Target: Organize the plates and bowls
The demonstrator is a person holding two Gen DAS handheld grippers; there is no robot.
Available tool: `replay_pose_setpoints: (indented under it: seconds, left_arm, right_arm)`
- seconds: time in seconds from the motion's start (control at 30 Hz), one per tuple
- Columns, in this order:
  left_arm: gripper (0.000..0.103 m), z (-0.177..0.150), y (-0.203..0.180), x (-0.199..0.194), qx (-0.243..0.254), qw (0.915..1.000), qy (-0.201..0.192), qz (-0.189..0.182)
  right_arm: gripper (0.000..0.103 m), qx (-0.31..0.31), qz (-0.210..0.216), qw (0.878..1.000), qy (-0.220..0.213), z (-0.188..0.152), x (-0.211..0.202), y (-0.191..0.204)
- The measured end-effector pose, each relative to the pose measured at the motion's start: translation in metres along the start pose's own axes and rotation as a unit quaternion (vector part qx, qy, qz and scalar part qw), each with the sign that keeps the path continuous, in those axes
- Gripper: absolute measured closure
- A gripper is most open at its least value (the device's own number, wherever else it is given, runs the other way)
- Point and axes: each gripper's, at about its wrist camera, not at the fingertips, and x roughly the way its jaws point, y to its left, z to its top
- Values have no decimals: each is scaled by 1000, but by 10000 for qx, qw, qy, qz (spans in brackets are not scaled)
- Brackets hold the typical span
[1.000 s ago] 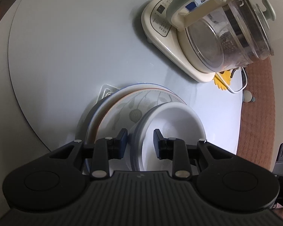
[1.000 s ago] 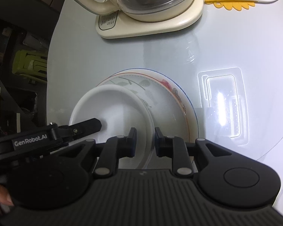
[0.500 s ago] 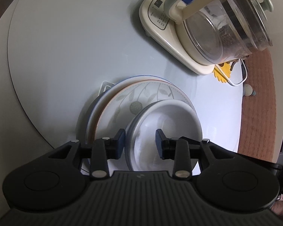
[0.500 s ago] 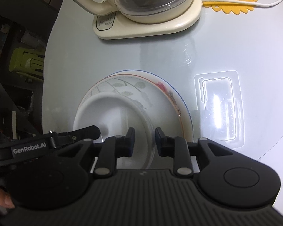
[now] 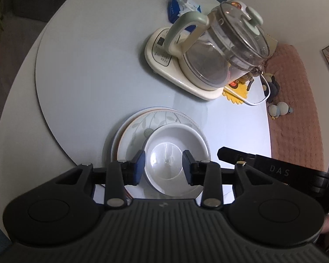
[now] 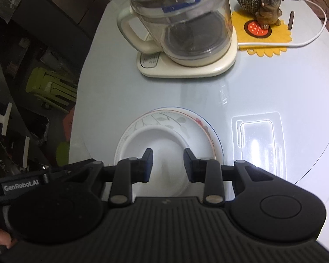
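Note:
A plain white bowl point(image 5: 175, 140) sits on a leaf-patterned plate point(image 5: 138, 127), which lies on another plate with a coloured rim. The stack stands on the round grey table point(image 5: 87, 76). My left gripper point(image 5: 164, 164) is open and empty, above the near part of the bowl. In the right wrist view the same bowl point(image 6: 155, 138) rests on the patterned plate point(image 6: 186, 120). My right gripper point(image 6: 168, 164) is open and empty, above the bowl's near side. The right gripper's arm point(image 5: 263, 166) shows at the right of the left wrist view.
A glass kettle on a cream base point(image 5: 212, 59) stands behind the stack. A yellow sunflower mat point(image 6: 263, 35) holds a dog figurine point(image 6: 268, 4), with a white cable beside it. A clear plastic tray point(image 6: 258, 140) lies right of the plates. A blue packet point(image 5: 175, 6) lies at the far edge.
Both grippers have opened wider and pulled back and up from the bowl. The bowl now rests level on the patterned plate.

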Motion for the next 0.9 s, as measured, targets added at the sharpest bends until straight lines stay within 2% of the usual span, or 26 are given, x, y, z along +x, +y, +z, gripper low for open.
replay_pose_setpoints:
  seconds: [0.07, 0.23, 0.53, 0.83, 0.9]
  left_arm:
    - [61, -7, -5, -21, 52, 9995, -285, 92]
    - [61, -25, -14, -61, 159, 9976, -662, 117]
    - [61, -57, -45, -123, 697, 9875, -1380, 320]
    - [61, -99, -77, -170, 669, 9758, -1999, 588]
    - [59, -110, -82, -175, 592, 9738, -2126, 553]
  right_arm:
    - [69, -88, 43, 9997, -209, -2, -16, 5]
    - [69, -508, 127, 9955, -784, -13, -56, 21]
    - [69, -789, 303, 9850, -1505, -35, -111, 32]
    - [69, -1147, 485, 9703, -2075, -54, -159, 21]
    - [69, -1205, 540, 9676, -2150, -59, -166, 15]
